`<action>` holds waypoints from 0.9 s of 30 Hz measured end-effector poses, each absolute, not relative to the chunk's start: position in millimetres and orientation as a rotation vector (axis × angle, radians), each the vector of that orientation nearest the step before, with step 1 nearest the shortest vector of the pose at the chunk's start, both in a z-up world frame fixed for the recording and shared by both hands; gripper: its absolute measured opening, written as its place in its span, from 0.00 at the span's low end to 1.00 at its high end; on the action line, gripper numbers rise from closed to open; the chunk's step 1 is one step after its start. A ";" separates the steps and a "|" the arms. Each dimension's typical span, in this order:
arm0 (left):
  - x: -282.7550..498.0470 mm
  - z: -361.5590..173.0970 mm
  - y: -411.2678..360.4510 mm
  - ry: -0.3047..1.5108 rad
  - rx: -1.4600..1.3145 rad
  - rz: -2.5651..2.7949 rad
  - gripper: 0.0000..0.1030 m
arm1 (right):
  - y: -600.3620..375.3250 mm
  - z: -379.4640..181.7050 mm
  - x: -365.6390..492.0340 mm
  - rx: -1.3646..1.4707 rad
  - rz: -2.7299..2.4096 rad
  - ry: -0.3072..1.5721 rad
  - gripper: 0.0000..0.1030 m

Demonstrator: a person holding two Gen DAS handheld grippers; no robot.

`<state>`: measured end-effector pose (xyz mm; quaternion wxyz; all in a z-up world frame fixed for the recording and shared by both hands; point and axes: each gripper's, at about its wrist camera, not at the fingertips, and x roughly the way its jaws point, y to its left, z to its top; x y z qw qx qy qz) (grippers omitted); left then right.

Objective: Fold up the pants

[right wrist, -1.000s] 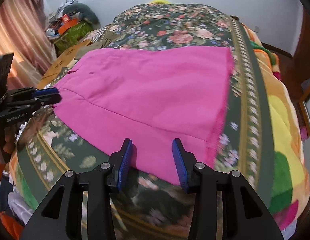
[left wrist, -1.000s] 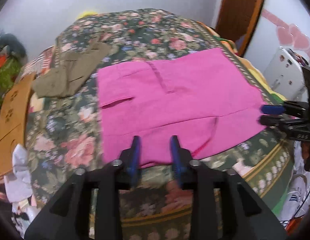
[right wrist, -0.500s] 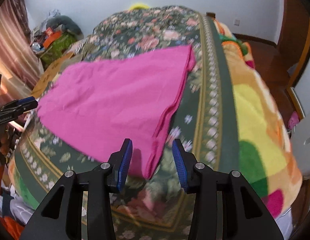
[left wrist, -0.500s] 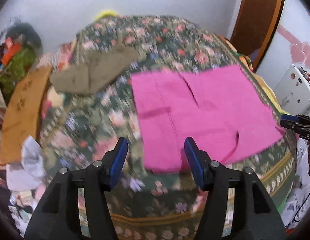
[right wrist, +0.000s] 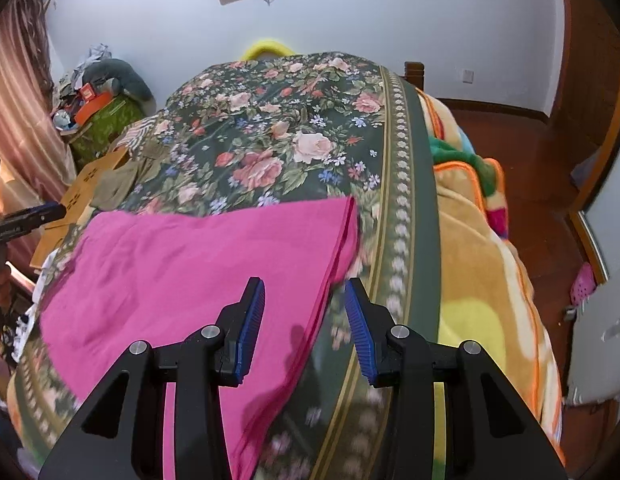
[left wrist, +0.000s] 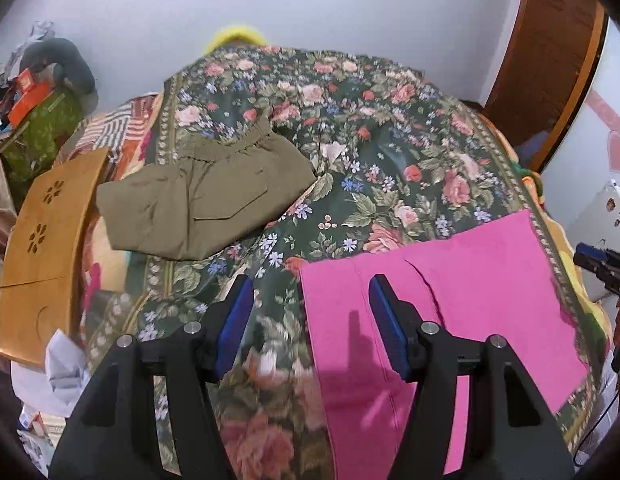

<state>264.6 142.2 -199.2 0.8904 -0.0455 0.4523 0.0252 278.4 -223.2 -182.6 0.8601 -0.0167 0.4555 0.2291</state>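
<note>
The pink pants (left wrist: 450, 312) lie flat on the floral bedspread (left wrist: 350, 140) near the bed's front edge. My left gripper (left wrist: 310, 324) is open and empty above the pants' left edge, one finger over the fabric, the other over the bedspread. In the right wrist view the pants (right wrist: 182, 276) spread to the left, and my right gripper (right wrist: 304, 328) is open and empty above their right edge. The right gripper's tips also show in the left wrist view (left wrist: 598, 260). The left gripper's tips show in the right wrist view (right wrist: 34, 218).
Folded olive-green pants (left wrist: 206, 204) lie at the back left of the bed. A wooden board (left wrist: 42, 240) leans at the bed's left side. An orange and yellow blanket (right wrist: 490, 280) hangs off the right side. Clutter (right wrist: 98, 100) sits by the wall.
Both grippers have pulled back and up from the pink pants. The left gripper opened wider and shifted left; the right shifted toward the pants' right edge.
</note>
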 end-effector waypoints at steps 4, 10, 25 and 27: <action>283.8 -220.5 141.0 0.981 -0.109 0.036 0.58 | -217.0 -198.1 309.0 -0.032 0.501 0.976 0.37; 297.9 -250.3 137.3 1.041 -0.137 -0.007 0.58 | -211.9 -225.8 350.1 0.005 0.509 1.014 0.37; 286.9 -266.4 131.6 1.020 -0.115 0.015 0.57 | -192.5 -238.3 358.5 -0.178 0.474 0.941 0.02; 285.8 -264.6 131.9 1.021 -0.102 0.021 0.57 | -196.2 -242.5 362.5 -0.192 0.432 0.955 0.01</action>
